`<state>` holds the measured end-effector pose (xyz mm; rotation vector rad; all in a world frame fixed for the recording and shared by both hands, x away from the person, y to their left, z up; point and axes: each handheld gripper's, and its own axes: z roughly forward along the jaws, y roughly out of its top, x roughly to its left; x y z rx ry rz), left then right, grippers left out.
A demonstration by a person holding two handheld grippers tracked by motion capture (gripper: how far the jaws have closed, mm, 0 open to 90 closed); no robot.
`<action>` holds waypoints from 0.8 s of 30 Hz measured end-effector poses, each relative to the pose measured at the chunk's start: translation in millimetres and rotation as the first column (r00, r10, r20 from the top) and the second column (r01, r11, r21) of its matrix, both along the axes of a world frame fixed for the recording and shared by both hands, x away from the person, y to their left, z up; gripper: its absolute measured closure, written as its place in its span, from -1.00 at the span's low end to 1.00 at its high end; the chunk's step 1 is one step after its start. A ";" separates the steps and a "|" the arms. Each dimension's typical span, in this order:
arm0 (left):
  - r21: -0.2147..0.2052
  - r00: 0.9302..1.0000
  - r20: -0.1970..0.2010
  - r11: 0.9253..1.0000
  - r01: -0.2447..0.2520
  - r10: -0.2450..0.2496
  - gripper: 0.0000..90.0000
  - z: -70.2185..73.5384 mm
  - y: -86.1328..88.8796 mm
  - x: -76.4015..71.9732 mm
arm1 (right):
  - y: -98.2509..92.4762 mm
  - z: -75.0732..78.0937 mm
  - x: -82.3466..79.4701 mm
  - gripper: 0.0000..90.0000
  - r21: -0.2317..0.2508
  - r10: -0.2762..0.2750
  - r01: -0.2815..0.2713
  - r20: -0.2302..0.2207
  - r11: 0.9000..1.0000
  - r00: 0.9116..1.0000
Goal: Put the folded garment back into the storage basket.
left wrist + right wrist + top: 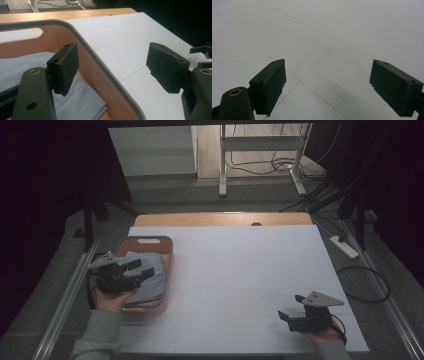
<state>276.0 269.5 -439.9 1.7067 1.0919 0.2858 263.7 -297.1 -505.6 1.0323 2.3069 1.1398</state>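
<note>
Orange plastic forms the basket [168, 270], which sits at the table's [240, 270] left side with a folded grey cloth [152, 280] lying inside. The left tongs [137, 269] hover over the basket, jaws wide and gripping nothing; in the left gripper view one pad [65, 67] hangs above the cloth [22, 70] and the other outside the rim [100, 60], over the white table. The right tongs [289, 314] rest low near the table's front right corner, well apart from the basket, jaws wide and bare.
</note>
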 end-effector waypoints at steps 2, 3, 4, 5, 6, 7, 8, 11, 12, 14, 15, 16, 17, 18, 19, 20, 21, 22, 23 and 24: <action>-0.010 1.000 -0.003 1.000 0.000 0.000 -0.43 -1.7 -4.1 -5.7 | -0.7 0.2 -0.4 -0.69 -0.002 -0.003 0.003 0.001 1.000 1.000; -0.010 1.000 -0.001 1.000 0.005 -0.005 -0.43 -2.4 -6.5 -8.5 | -1.0 0.1 -0.7 -0.69 0.000 -0.006 0.006 0.002 1.000 1.000; -0.005 1.000 -0.002 1.000 0.011 -0.011 -0.43 -2.9 -8.4 -10.3 | -1.6 0.1 -1.2 -0.69 -0.001 -0.007 0.007 0.003 1.000 1.000; 0.000 1.000 -0.003 1.000 0.020 -0.020 -0.43 -3.6 -11.1 -13.3 | -2.0 0.1 -1.5 -0.69 -0.002 -0.007 0.007 0.003 1.000 1.000; -0.001 1.000 -0.002 1.000 0.026 -0.026 -0.43 -4.4 -12.7 -15.7 | -2.5 0.2 -2.1 -0.69 -0.004 -0.009 0.009 0.002 1.000 1.000; -0.001 1.000 -0.001 1.000 0.028 -0.028 -0.43 -5.1 -14.0 -17.9 | -2.8 0.3 -2.6 -0.69 -0.005 -0.011 0.011 0.003 1.000 1.000; 0.000 1.000 0.003 1.000 0.028 -0.028 -0.43 -5.7 -14.8 -19.7 | -3.1 0.4 -2.9 -0.69 -0.005 -0.012 0.012 0.003 1.000 1.000; -0.012 0.999 0.011 0.999 0.030 -0.030 -0.43 -8.5 -17.2 -27.4 | -3.1 0.9 -3.4 -0.69 -0.006 -0.014 0.014 0.006 1.000 1.000; -0.015 0.999 0.015 0.999 0.031 -0.031 -0.43 -9.3 -18.0 -29.8 | -3.1 1.1 -3.4 -0.69 -0.006 -0.014 0.014 0.008 1.000 1.000; -0.010 0.999 0.018 0.999 0.035 -0.035 -0.43 -9.6 -19.8 -34.1 | -3.2 1.5 -3.2 -0.69 -0.005 -0.014 0.014 0.009 1.000 1.000; -0.011 0.999 0.021 0.999 0.036 -0.036 -0.43 -9.8 -21.2 -37.4 | -3.3 1.5 -3.1 -0.69 -0.005 -0.014 0.014 0.009 1.000 1.000; -0.011 0.999 0.024 0.999 0.038 -0.037 -0.43 -10.1 -21.9 -40.0 | -3.6 1.5 -2.9 -0.69 -0.005 -0.013 0.013 0.008 1.000 1.000; -0.013 0.999 0.024 0.999 0.041 -0.040 -0.43 -10.8 -22.8 -42.4 | -3.8 1.5 -2.8 -0.69 -0.005 -0.014 0.014 0.009 1.000 1.000; -0.012 0.999 0.022 0.999 0.046 -0.046 -0.43 -11.7 -23.7 -44.2 | -4.1 1.8 -2.7 -0.69 -0.005 -0.013 0.013 0.008 1.000 1.000; -0.009 0.999 0.017 0.999 0.050 -0.050 -0.43 -12.6 -24.9 -45.7 | -4.2 1.9 -2.6 -0.69 -0.001 -0.014 0.014 0.009 1.000 1.000; -0.008 0.999 0.013 0.999 0.052 -0.052 -0.43 -13.5 -26.2 -47.0 | -4.4 2.1 -2.5 -0.69 0.002 -0.014 0.014 0.010 1.000 1.000; -0.006 0.999 0.010 0.999 0.053 -0.053 -0.43 -14.3 -27.6 -48.3 | -4.4 2.3 -2.5 -0.69 0.004 -0.015 0.015 0.011 1.000 1.000; -0.006 0.998 0.009 0.998 0.057 -0.057 -0.43 -14.8 -28.8 -49.3 | -4.3 2.6 -2.6 -0.69 0.005 -0.015 0.015 0.012 1.000 1.000; -0.001 0.998 0.009 0.998 0.064 -0.064 -0.43 -15.4 -30.8 -51.0 | -4.2 2.9 -2.7 -0.69 0.005 -0.016 0.016 0.013 1.000 1.000; 0.005 0.998 0.009 0.998 0.070 -0.070 -0.43 -15.7 -32.4 -52.1 | -4.4 3.6 -3.0 -0.69 0.006 -0.016 0.016 0.016 1.000 1.000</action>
